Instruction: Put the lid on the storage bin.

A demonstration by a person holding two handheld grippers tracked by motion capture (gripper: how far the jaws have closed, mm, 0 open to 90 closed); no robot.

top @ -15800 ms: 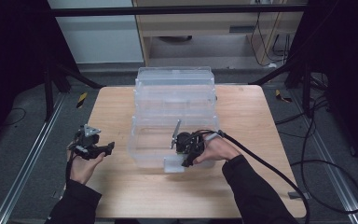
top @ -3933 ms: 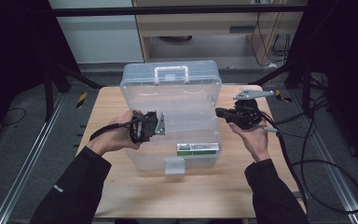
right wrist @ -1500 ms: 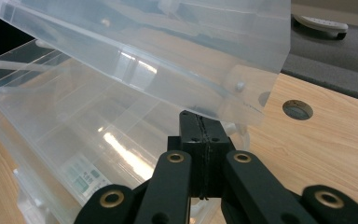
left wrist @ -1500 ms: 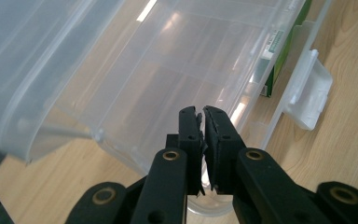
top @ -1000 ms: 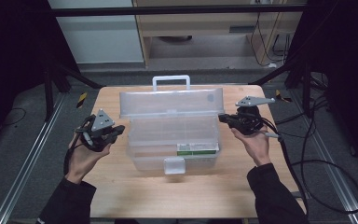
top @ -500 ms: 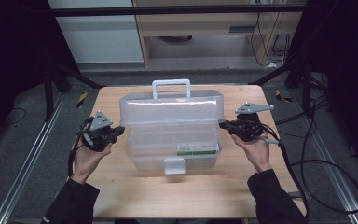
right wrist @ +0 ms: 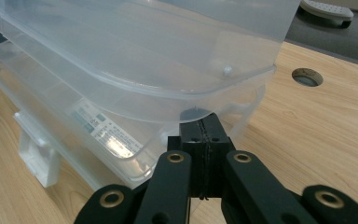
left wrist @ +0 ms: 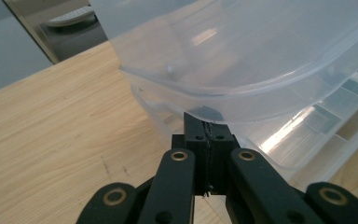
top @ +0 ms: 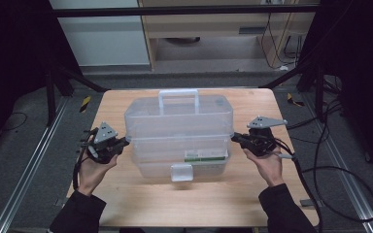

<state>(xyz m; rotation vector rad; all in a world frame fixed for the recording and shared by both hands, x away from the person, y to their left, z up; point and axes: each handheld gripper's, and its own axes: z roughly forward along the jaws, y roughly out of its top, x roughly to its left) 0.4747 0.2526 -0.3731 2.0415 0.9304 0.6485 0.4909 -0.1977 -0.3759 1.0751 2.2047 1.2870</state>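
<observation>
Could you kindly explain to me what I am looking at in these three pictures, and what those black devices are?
A person sits at a wooden table, holding hand-held tongs in each hand: the left tongs and the right tongs. One picture looks down from above; the other two come from cameras riding on each device, looking along its black jaws. On the table stands a clear plastic box with a carry handle. Both tongs are shut, their tips under the rim of the box's upper part at either end; neither pinches anything.

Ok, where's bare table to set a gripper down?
Free: the front strip between the clear storage box and the table edge, and the side margins beyond the left gripper and right gripper. Crowded: both box ends, where the shut jaws meet the lid rim.
</observation>
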